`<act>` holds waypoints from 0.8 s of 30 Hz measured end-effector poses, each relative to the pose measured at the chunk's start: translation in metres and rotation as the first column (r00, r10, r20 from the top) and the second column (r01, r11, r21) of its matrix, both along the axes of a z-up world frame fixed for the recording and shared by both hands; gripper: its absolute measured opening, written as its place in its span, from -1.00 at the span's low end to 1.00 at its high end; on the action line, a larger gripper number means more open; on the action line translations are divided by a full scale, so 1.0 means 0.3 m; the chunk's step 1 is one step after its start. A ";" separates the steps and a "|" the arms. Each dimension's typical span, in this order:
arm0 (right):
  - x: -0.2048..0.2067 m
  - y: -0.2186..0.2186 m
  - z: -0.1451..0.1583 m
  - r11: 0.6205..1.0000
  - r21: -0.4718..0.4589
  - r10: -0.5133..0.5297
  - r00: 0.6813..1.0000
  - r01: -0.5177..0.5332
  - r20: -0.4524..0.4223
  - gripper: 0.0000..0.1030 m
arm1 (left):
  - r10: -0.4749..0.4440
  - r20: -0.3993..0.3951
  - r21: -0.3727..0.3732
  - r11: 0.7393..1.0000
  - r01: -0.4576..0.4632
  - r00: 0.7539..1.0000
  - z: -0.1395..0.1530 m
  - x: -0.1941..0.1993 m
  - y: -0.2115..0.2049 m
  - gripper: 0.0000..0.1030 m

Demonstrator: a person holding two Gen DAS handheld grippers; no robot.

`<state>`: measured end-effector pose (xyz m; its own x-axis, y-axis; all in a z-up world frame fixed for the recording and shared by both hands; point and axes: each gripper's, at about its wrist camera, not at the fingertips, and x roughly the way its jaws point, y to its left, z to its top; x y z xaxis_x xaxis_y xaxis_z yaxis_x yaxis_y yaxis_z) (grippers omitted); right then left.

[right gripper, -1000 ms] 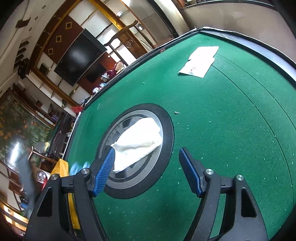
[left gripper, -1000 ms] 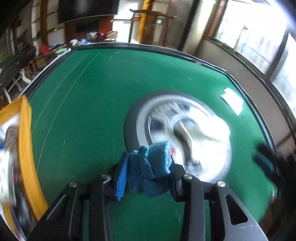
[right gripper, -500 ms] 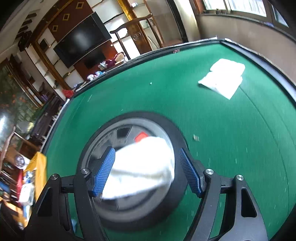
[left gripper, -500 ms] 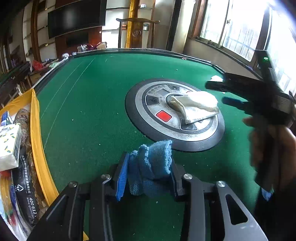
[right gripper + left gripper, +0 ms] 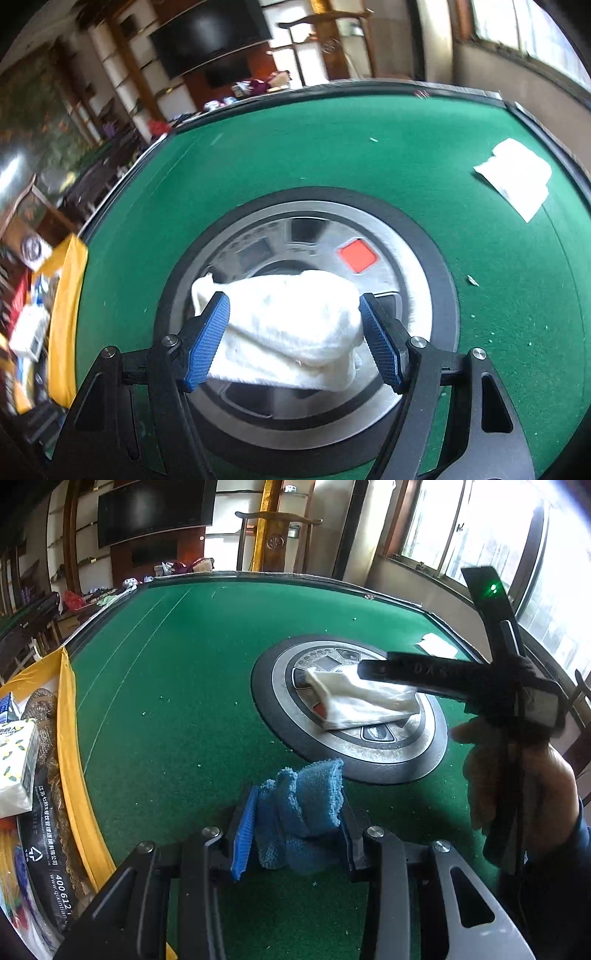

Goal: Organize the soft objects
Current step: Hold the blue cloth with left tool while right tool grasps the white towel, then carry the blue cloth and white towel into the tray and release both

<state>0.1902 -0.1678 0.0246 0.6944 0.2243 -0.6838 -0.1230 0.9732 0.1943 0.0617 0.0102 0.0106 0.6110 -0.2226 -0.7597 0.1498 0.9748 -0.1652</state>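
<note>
The left gripper (image 5: 295, 827) clamps a crumpled blue terry cloth (image 5: 301, 812) just short of the round grey control panel (image 5: 376, 229). On that panel, the right gripper (image 5: 295, 343) straddles a folded white towel (image 5: 291, 325), jaws apart.

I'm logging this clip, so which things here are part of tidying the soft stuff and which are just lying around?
Part of the job:
blue cloth, clamped in the left tongs
white cloth, between the open right tongs

Lying about:
paper sheet
tissue pack
round centre panel

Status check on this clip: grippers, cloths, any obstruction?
Left gripper shut on blue cloth. Right gripper open, jaws straddling white cloth on centre console. Nothing blocking.
</note>
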 end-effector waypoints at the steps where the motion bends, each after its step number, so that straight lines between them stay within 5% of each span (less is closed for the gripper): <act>1: -0.006 0.018 0.003 1.000 -0.022 0.020 1.000 -0.020 0.010 0.40 | 0.001 0.000 0.003 1.000 -0.001 1.000 0.001 0.001 -0.002 -0.26; 5: -0.023 0.104 -0.006 0.982 -0.173 0.079 0.997 -0.074 0.025 0.40 | 0.010 -0.015 -0.001 1.000 -0.010 1.000 -0.008 0.011 0.004 -0.26; 11: -0.012 0.160 -0.042 0.964 -0.258 0.073 0.997 -0.069 0.007 0.40 | 0.019 -0.023 -0.006 1.000 -0.019 1.000 -0.014 0.017 0.013 -0.25; 13: -0.019 0.159 -0.036 0.963 -0.263 0.072 0.997 -0.066 0.013 0.21 | 0.019 -0.026 -0.005 1.000 -0.019 0.999 -0.017 0.016 0.014 -0.25; 18: -0.037 0.174 -0.027 0.964 -0.257 0.077 0.997 -0.070 0.015 -0.62 | 0.018 -0.025 -0.002 1.000 -0.018 1.000 -0.020 0.019 0.015 -0.25; 24: -0.110 0.095 -0.002 0.988 -0.146 0.053 0.998 -0.046 0.042 -0.66 | 0.018 -0.024 -0.007 1.000 -0.018 1.000 -0.018 0.016 0.020 -0.25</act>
